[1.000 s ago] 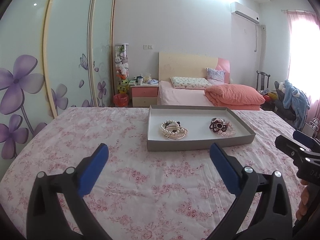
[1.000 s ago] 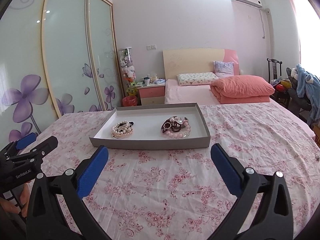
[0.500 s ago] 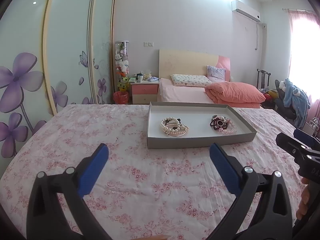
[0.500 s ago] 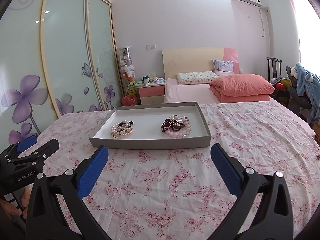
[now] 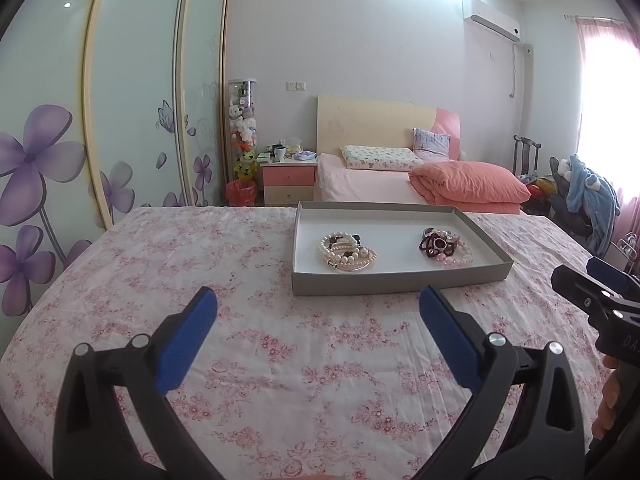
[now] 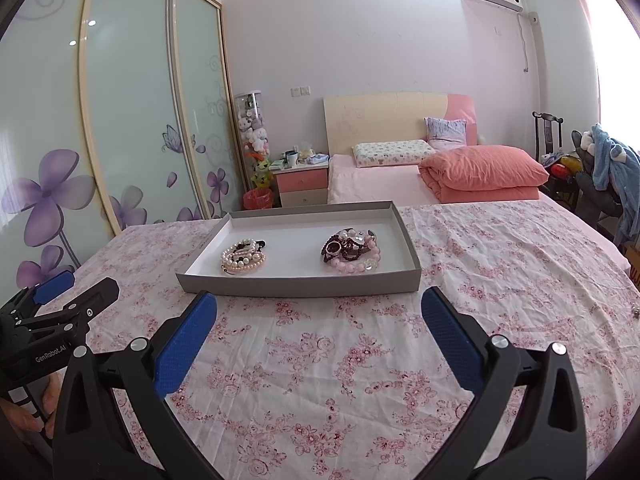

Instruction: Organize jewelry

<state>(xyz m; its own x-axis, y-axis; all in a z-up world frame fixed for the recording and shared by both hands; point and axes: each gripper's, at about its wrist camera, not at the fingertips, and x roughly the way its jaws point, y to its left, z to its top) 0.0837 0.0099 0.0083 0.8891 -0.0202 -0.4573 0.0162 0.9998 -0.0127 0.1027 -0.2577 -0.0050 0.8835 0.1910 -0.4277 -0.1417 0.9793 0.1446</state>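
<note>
Both grippers, left gripper (image 5: 316, 308) and right gripper (image 6: 318, 312), are hovering wide open, holding nothing; the pearl bracelets (image 6: 243, 258) and dark bead bracelets (image 6: 352, 250) are lying apart inside the grey tray (image 6: 300, 282) on the floral bedspread (image 6: 320, 360). Each approach should be descending onto one strand only, avoiding the tray wall.

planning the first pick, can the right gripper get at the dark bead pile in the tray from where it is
Probably yes. The right gripper is open and empty, just short of the tray. Only the low near wall lies between it and the dark bead pile, so coming in from above looks clear.
</note>
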